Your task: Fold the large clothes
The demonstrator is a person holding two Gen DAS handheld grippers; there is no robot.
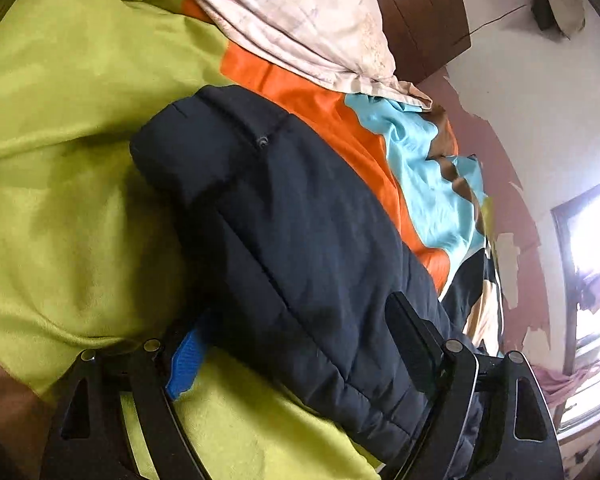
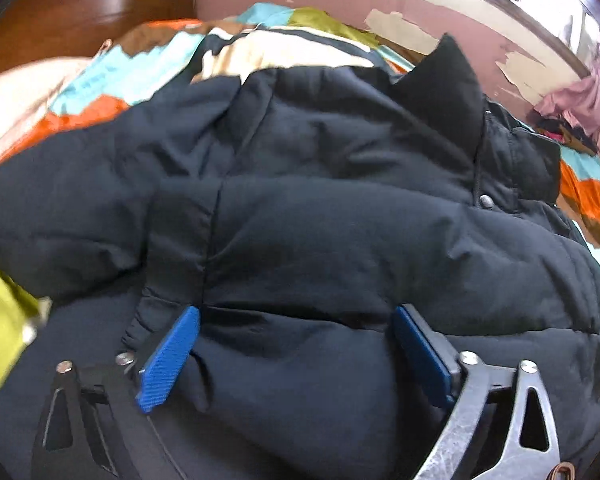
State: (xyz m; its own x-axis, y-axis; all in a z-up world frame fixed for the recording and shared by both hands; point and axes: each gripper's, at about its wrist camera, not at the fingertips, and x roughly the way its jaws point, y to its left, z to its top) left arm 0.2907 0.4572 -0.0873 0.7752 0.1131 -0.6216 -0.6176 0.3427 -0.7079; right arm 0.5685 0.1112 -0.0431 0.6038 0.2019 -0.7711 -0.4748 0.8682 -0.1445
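A dark navy quilted jacket (image 1: 300,240) lies on a bed. In the left wrist view one sleeve with a snap cuff stretches away from me over lime-green fabric (image 1: 60,160). My left gripper (image 1: 300,332) is open, its fingers either side of the sleeve, the blue pad (image 1: 186,364) at the left edge. In the right wrist view the jacket body (image 2: 320,220) fills the frame, its collar (image 2: 448,92) standing at the upper right. My right gripper (image 2: 296,352) is open, blue pads (image 2: 168,360) pressed against the puffy fabric between them.
A multicoloured bedspread (image 1: 340,120) in orange, light blue and brown covers the bed. A pale pillow (image 1: 300,20) lies at the head by the dark wooden headboard (image 1: 424,12). A peeling wall (image 2: 420,12) and a bright window (image 1: 592,260) are beyond.
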